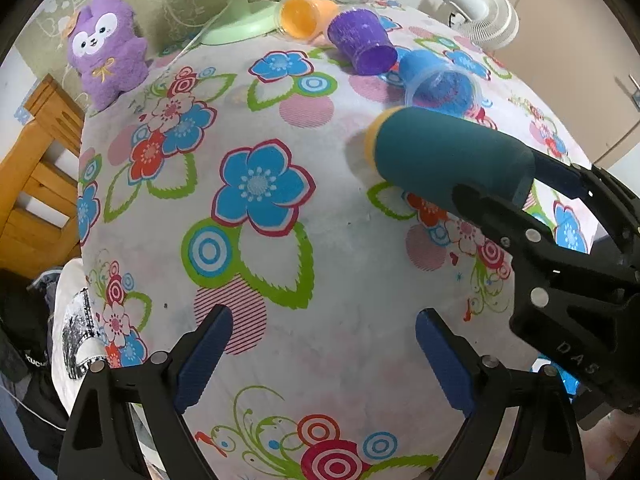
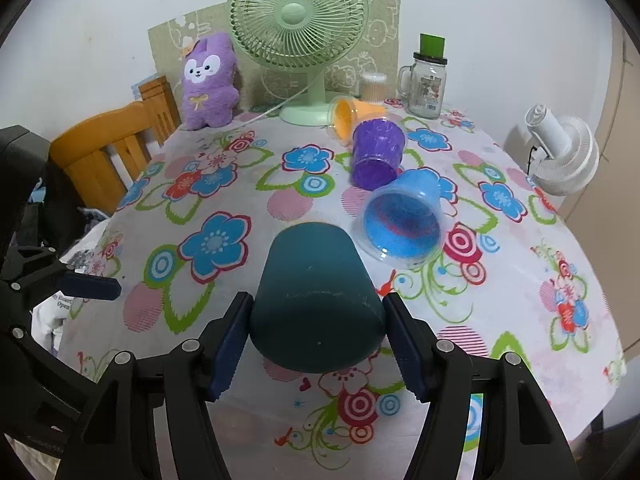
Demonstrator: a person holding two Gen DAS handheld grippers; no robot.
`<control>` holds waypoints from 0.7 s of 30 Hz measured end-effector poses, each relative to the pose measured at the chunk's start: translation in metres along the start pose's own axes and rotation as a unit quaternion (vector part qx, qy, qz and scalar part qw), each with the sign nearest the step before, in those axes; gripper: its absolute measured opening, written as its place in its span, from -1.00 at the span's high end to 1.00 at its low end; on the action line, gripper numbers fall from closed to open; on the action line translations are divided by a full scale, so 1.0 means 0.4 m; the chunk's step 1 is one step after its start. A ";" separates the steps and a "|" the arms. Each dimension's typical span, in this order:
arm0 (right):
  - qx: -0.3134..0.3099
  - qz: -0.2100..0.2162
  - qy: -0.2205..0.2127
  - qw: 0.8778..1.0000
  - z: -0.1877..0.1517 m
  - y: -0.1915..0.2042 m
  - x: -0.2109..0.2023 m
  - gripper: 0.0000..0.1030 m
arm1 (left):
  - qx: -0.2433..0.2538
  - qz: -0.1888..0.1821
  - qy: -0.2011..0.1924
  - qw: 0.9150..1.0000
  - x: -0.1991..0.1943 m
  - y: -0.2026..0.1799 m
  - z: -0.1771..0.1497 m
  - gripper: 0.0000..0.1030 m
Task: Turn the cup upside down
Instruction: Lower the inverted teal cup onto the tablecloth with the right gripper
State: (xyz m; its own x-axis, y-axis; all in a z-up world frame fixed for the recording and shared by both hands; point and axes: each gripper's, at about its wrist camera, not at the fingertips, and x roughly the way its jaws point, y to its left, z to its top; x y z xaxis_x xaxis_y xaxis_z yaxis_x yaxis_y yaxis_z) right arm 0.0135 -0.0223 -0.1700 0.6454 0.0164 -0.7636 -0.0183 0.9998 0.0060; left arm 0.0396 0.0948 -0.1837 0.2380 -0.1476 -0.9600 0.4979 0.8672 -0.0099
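Teal cup (image 2: pixel 316 300) is clamped between the blue pads (image 2: pixel 228 352) of the right gripper (image 2: pixel 318 344), one pad pressed against each side near its wider end. In the left wrist view the cup (image 1: pixel 452 156) is seen held off the tablecloth (image 1: pixel 340 264), lying roughly on its side, with a yellow band at the end pointing away from the gripper. Whether that end is the rim or the base cannot be told.

The left gripper (image 1: pixel 324 356) is spread wide with nothing between its pads (image 1: pixel 204 356), and is hung over a bare flowered patch of the tablecloth, near the cup but apart from it.

Three more cups are lying on their sides farther back: a blue cup (image 2: pixel 404 220) just beyond the teal one, a purple cup (image 2: pixel 376 152) behind it, and an orange cup (image 2: pixel 352 116) next to the base of a green fan (image 2: pixel 298 16). A purple plush (image 2: pixel 208 80) is propped at the far left edge, a glass jar (image 2: pixel 428 84) is stood at the far right, and a white fan (image 2: pixel 560 152) is seen beyond the table's right side.
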 end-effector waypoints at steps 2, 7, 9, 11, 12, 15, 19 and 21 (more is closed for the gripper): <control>-0.003 -0.008 0.005 1.000 0.012 -0.002 -0.008 -0.31 | -0.009 -0.005 -0.004 1.000 -0.012 0.006 0.005 -0.83; -0.024 -0.014 0.035 0.999 0.059 -0.002 -0.033 -0.32 | -0.019 -0.015 -0.015 1.000 -0.039 0.015 0.020 -0.83; -0.030 -0.010 0.054 0.998 0.081 -0.001 -0.045 -0.32 | -0.023 -0.018 -0.019 0.999 -0.045 0.016 0.026 -0.83; -0.042 -0.016 0.065 0.997 0.096 0.003 -0.056 -0.32 | -0.025 -0.020 -0.024 0.999 -0.051 0.014 0.033 -0.83; -0.050 -0.017 0.072 0.996 0.103 0.005 -0.061 -0.32 | -0.024 -0.019 -0.027 0.999 -0.053 0.011 0.037 -0.83; -0.065 -0.020 0.090 0.994 0.121 0.000 -0.072 -0.32 | -0.019 -0.017 -0.031 0.999 -0.056 -0.003 0.046 -0.83; -0.071 -0.018 0.127 0.989 0.141 -0.022 -0.071 -0.32 | -0.019 -0.013 -0.038 0.999 -0.064 -0.020 0.054 -0.83; -0.076 -0.014 0.146 0.986 0.145 -0.031 -0.065 -0.32 | -0.023 -0.010 -0.039 0.999 -0.064 -0.026 0.060 -0.83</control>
State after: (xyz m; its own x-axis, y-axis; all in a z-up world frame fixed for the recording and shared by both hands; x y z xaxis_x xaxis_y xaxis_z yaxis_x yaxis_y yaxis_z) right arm 0.0413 -0.0345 -0.1126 0.4010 -0.0366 -0.9153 -0.1328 0.9863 -0.0976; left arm 0.0482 0.0781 -0.1521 0.2933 -0.2001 -0.9348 0.4652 0.8842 -0.0433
